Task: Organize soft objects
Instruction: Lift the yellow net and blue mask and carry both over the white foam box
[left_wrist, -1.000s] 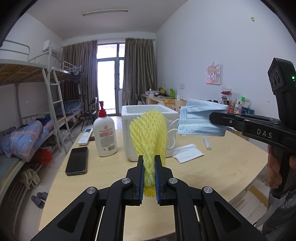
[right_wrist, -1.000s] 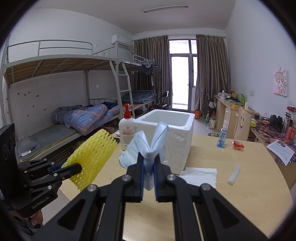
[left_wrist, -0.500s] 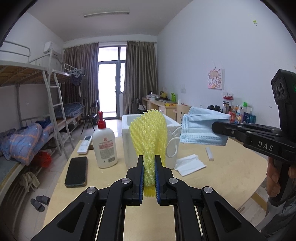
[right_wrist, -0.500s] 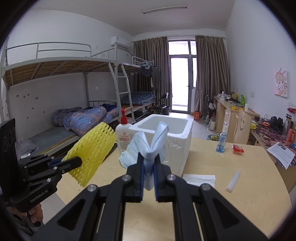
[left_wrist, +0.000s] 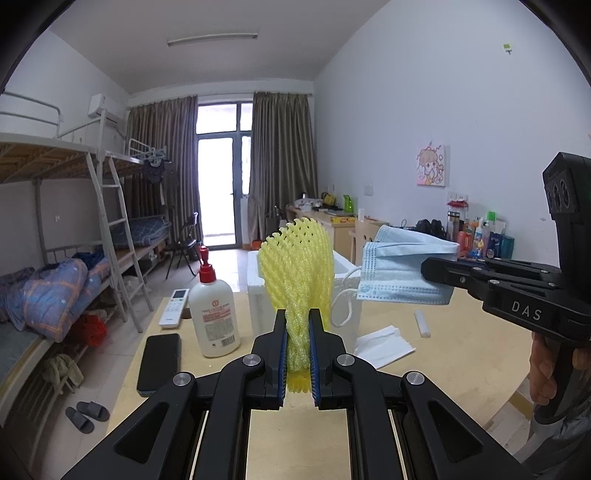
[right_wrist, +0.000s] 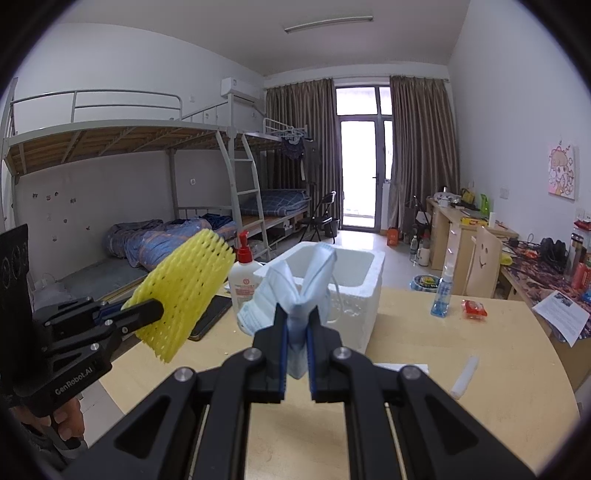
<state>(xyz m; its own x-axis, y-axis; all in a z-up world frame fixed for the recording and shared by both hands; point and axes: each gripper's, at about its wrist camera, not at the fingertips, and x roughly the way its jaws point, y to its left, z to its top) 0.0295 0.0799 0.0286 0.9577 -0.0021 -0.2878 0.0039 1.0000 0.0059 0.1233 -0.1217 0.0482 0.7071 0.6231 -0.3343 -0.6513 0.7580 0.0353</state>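
The pale wood desk (right_wrist: 461, 332) carried a white foam box (right_wrist: 364, 295) near its middle. By its left edge stood a pump bottle (left_wrist: 216, 314), with a phone (left_wrist: 159, 363) and a remote (left_wrist: 173, 302). Toward the right lay a tissue (left_wrist: 384, 347), a white tube (right_wrist: 464, 376), a spray bottle (right_wrist: 441, 291) and a red packet (right_wrist: 474, 308).

Yellow foam net (left_wrist: 295, 273), matt wooden table (left_wrist: 461, 332)

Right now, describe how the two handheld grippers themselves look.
Both are matte black plastic with silver screws and blue finger pads. The left gripper reads "GenRobot.AI" in white; the right gripper reads "DAS" and carries a green light. Bare hands grip their handles.
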